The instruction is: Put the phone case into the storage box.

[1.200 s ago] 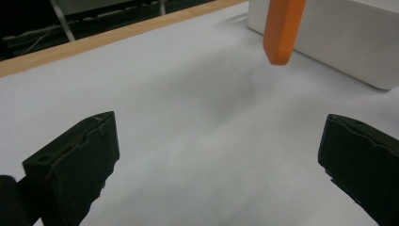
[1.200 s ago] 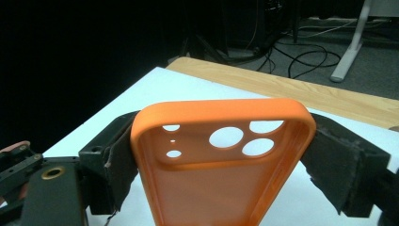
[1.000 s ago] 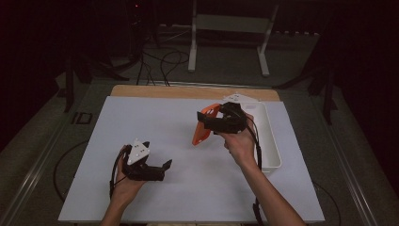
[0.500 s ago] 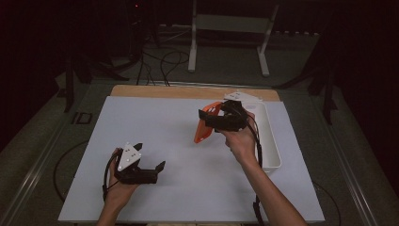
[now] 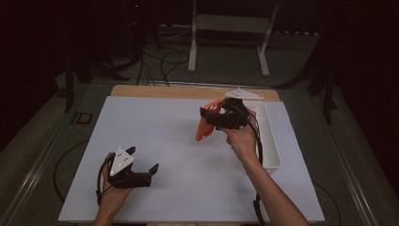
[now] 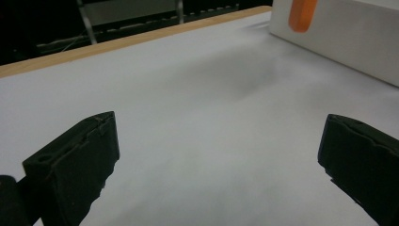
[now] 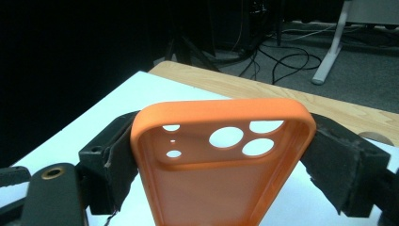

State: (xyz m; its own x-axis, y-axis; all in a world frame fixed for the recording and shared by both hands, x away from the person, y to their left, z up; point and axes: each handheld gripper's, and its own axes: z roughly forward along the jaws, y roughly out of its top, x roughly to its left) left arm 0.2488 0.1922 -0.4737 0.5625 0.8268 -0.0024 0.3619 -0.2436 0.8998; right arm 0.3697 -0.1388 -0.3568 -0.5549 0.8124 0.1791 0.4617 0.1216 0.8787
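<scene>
Right gripper: jaws wide, clamped on the case's two long edges
Phone case: orange, rounded corners, open side up, several round camera holes
Left gripper: jaws wide apart, holding nothing

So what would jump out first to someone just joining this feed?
The orange phone case, clamped across its width by the right gripper and held above the white table beside the white bin. Then the left gripper, jaws wide open with nothing between them, low at the table's near left.
</scene>
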